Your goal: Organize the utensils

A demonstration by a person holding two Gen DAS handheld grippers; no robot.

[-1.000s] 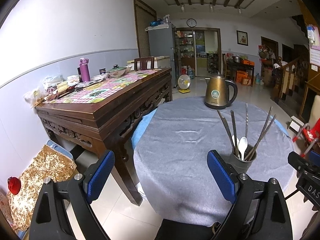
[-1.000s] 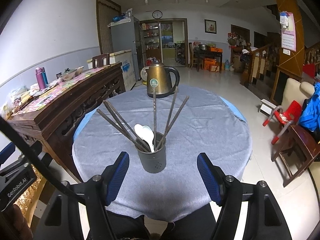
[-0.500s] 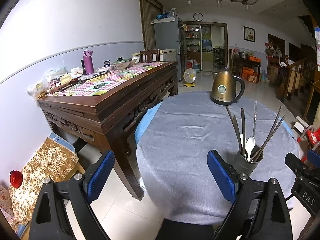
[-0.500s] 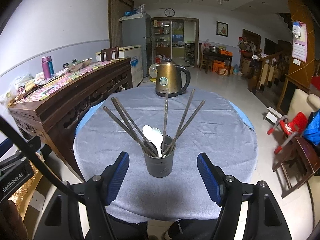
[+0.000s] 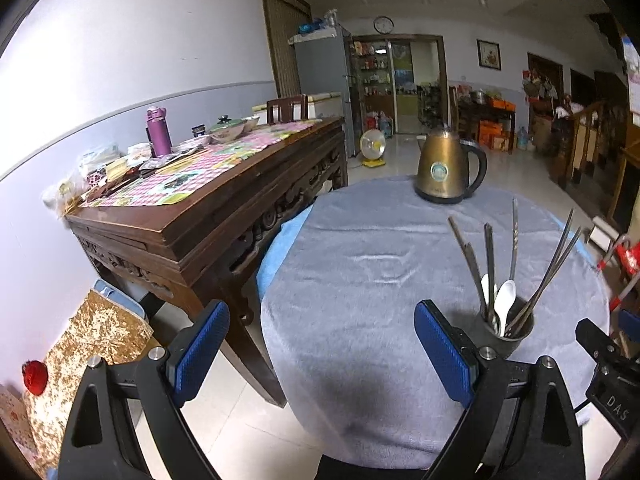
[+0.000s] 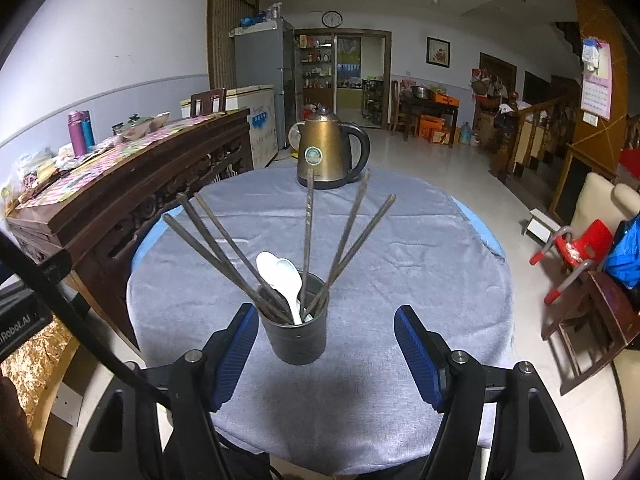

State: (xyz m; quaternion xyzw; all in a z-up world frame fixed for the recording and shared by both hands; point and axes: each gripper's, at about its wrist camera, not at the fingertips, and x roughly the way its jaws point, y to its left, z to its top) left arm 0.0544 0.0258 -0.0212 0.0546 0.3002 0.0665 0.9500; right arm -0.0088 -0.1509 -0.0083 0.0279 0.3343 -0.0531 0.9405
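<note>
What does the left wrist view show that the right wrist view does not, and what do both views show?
Only the left wrist view: the open left gripper, a gold cushion with a red ball, and a fan in full.
Only the right wrist view: the open right gripper, a calendar, a red chair.
Both: the cup with chopsticks and spoons, the kettle, the table, the clock.

Dark cylindrical utensil holder [image 6: 297,336] standing upright on grey-clothed round table, dark chopsticks [image 6: 348,236] fanning out from ten to two o'clock, white spoons [image 6: 285,276] resting bowl-up inside.
</note>
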